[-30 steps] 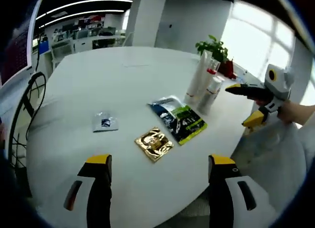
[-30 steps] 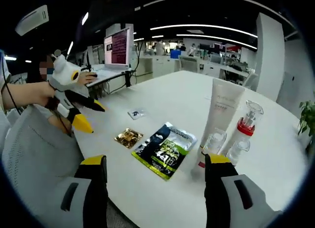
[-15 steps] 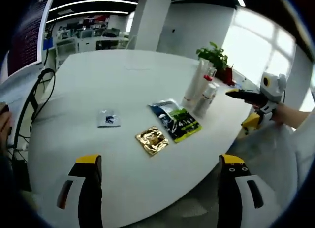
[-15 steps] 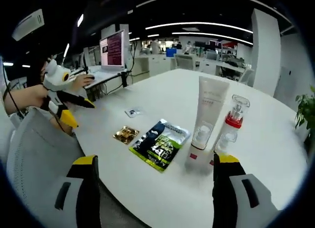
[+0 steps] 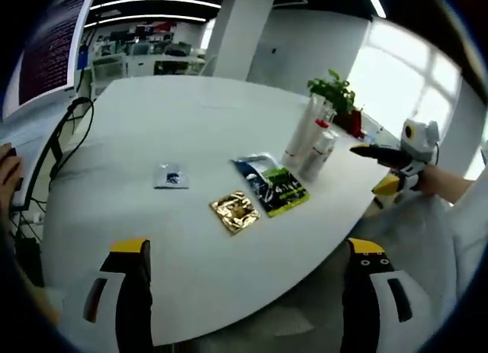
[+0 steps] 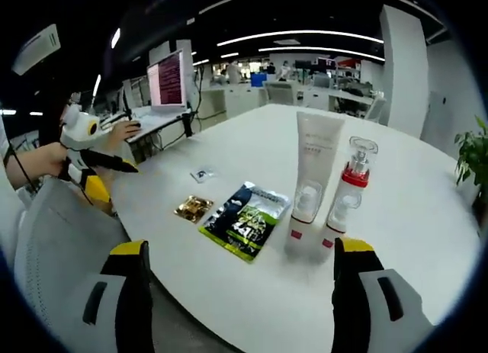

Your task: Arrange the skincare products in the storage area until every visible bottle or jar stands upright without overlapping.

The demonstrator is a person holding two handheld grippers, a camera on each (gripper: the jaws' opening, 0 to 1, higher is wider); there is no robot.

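Both the left gripper (image 5: 242, 254) and the right gripper (image 6: 238, 250) hang with jaws wide, holding nothing, above the white tabletop (image 6: 427, 216). Beyond them, a white tube (image 6: 311, 178) and three bottles (image 6: 347, 197) stand upright, bunched together, beside a green packet (image 6: 245, 219), a gold packet (image 6: 192, 208) and a small sachet (image 6: 203, 174).

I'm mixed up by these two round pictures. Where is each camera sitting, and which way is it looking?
Left gripper view: rides on the left gripper, open, looking across the white table at the sachets and the bottles; the right gripper and a hand enter from the right.
Right gripper view: rides on the right gripper, open, facing the tall tube and the red-collared bottle; the left gripper and an arm show at left.
Shared: table, gold sachet, green pouch, bottles.
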